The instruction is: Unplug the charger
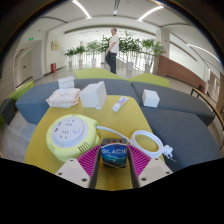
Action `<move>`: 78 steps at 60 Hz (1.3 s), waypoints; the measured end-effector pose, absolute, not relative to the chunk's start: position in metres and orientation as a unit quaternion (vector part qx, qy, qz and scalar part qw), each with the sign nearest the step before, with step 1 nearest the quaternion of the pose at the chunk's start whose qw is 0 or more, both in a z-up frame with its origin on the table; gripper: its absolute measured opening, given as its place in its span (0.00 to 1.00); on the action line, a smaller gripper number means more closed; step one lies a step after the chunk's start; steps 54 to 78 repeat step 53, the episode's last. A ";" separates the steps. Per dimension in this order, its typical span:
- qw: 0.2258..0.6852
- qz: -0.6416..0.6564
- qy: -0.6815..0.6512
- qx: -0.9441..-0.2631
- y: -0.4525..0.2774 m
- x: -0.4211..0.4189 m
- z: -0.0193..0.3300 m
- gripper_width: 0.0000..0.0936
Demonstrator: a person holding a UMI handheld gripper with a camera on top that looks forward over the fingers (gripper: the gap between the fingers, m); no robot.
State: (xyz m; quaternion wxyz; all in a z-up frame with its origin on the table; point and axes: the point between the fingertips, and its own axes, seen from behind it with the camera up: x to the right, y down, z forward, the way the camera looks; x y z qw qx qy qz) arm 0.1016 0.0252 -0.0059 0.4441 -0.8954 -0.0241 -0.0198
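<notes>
A round yellow-green power strip (68, 135) lies on the yellow table (38, 152), just ahead and left of my fingers. Its white cable (150, 142) loops to the right and ends in a white plug (168, 152). My gripper (113, 162) is shut on a small blue charger block (113, 154) with white lettering. Both pink pads (88, 160) press on its sides. The block sits at the strip's near right edge. I cannot tell whether it is still in a socket.
Beyond the table, a grey surface (180, 105) holds a white box (93, 95), a white adapter (150, 97), a flat packet (62, 97) and a small white stick-shaped thing (120, 103). A person (113, 50) stands far back by potted plants.
</notes>
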 end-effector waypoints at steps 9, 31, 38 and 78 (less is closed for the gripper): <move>0.449 -0.032 -0.028 -0.892 0.012 0.101 0.023 0.88; 0.479 -0.025 -0.038 -0.877 -0.078 0.099 0.130 0.91; 0.491 -0.008 -0.034 -0.870 -0.099 0.092 0.146 0.90; 0.514 -0.006 -0.013 -0.858 -0.111 0.119 0.150 0.90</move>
